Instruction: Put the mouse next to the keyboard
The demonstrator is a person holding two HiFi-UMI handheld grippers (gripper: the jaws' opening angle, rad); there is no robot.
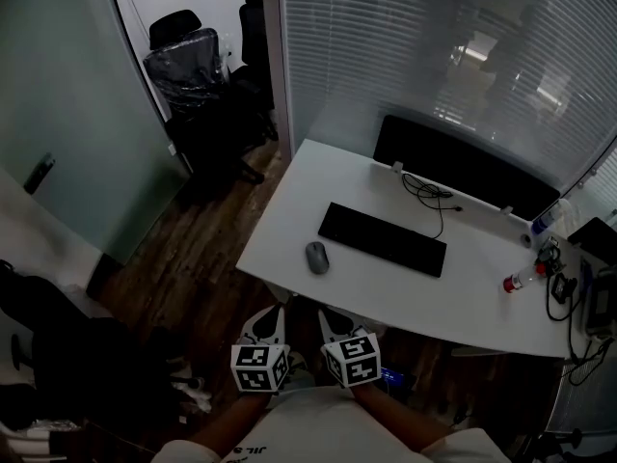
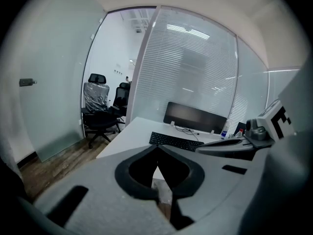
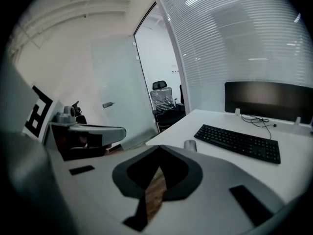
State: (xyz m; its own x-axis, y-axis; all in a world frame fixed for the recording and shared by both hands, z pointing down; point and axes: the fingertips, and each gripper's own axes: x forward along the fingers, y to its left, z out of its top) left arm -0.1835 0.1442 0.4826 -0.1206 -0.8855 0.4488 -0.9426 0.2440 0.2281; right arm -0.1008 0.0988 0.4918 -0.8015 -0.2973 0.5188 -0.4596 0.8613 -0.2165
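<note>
Mouse (image 1: 317, 257) at frame centre on desk (image 1: 463, 287), just left of keyboard (image 1: 383, 239), not touching; hidden in left gripper view; left gripper (image 1: 271, 322), right gripper (image 1: 333, 324) at bottom centre, jaws together, empty; bottle (image 1: 519, 280) at right, contents unclear.

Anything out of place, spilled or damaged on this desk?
Little stands out. A red-capped bottle seems to lie on its side near the desk's right end, beside tangled cables. The keyboard and mouse sit flat, no spill visible.
</note>
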